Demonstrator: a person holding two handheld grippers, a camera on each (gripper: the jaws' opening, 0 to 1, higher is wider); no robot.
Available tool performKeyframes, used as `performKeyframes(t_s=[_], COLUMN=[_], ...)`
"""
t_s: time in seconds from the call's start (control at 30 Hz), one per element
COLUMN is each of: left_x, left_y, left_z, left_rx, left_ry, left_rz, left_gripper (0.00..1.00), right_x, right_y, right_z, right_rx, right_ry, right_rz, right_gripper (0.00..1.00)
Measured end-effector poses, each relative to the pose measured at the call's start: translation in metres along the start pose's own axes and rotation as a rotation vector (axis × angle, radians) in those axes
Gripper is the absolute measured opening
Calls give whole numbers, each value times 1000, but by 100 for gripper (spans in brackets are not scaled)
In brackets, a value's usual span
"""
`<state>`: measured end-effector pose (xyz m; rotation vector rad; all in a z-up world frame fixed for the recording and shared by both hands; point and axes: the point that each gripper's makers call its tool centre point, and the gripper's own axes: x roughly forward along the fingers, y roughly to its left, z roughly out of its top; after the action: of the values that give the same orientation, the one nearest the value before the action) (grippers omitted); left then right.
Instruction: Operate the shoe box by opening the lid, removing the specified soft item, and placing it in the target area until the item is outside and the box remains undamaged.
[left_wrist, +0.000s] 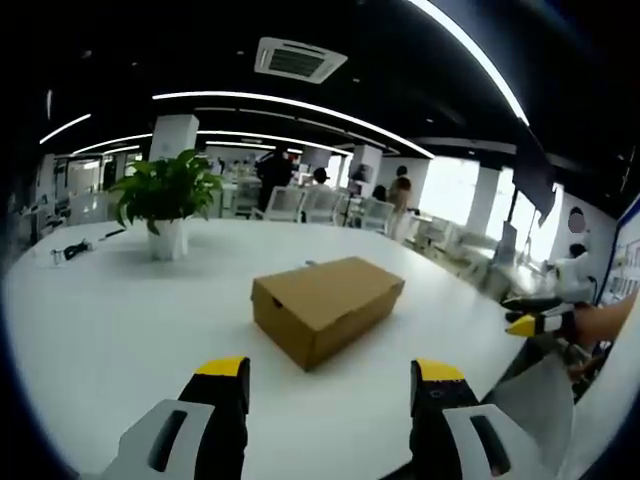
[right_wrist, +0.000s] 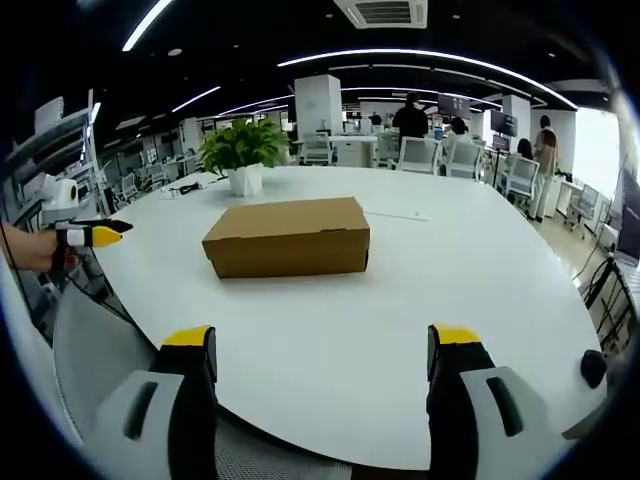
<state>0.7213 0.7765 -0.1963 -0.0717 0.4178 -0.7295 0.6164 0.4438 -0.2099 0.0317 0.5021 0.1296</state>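
Box: a brown cardboard shoe box (left_wrist: 326, 306) sits shut on the white counter (left_wrist: 120, 330), near the middle of the left gripper view; in the right gripper view it lies at 12 o'clock from the jaws, well apart from them.
Lid: flat on top, closed all round; no gap shows at the rim.
Soft item: hidden inside, so I cannot tell what it is.
Left hand-held gripper (left_wrist: 328, 385): jaws spread wide, holding nothing, short of the box.
Right hand-held gripper (right_wrist: 325, 350): jaws spread wide, empty, at the counter's near edge.
Handling: the box looks light and fairly stiff, though thin card would likely dent or tear under a hard pinch; the smooth counter may let it slide.
Where to hold: probably steady the base at a short end with one gripper and lift the lid by its lower lip on a long side with the other.
Other things: a potted plant (right_wrist: 243, 150) at 11 o'clock beyond the box.
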Motion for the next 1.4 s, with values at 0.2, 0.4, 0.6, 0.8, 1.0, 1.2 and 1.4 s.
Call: performKeyframes(t_s=[0.2, 0.4, 0.6, 0.8, 1.0, 1.2, 1.4], left_x=[1, 2, 3, 5, 8, 11, 18], left_y=[-2, -3, -5, -15, -23, -22, -20], left_z=[0, 1, 1, 4, 4, 4, 4], left_rx=[-1, -1, -1, -1, -6, -9, -5], left_ry=[2, 1, 2, 5, 14, 16, 26], left_rz=[-1, 0, 0, -4, -7, -8, -8], left_gripper=[66, 65, 65, 66, 66, 66, 66], right_x=[1, 2, 5, 8, 12, 18, 30], right_y=[2, 2, 3, 3, 1, 1, -3], right_z=[1, 1, -1, 0, -1, 0, 4], right_rx=[-2, -4, -7, -11, -21, -25, -43], right_ry=[1, 2, 9, 10, 19, 24, 25], right_rz=[2, 7, 16, 20, 31, 35, 47], right_gripper=[82, 82, 82, 83, 83, 83, 83])
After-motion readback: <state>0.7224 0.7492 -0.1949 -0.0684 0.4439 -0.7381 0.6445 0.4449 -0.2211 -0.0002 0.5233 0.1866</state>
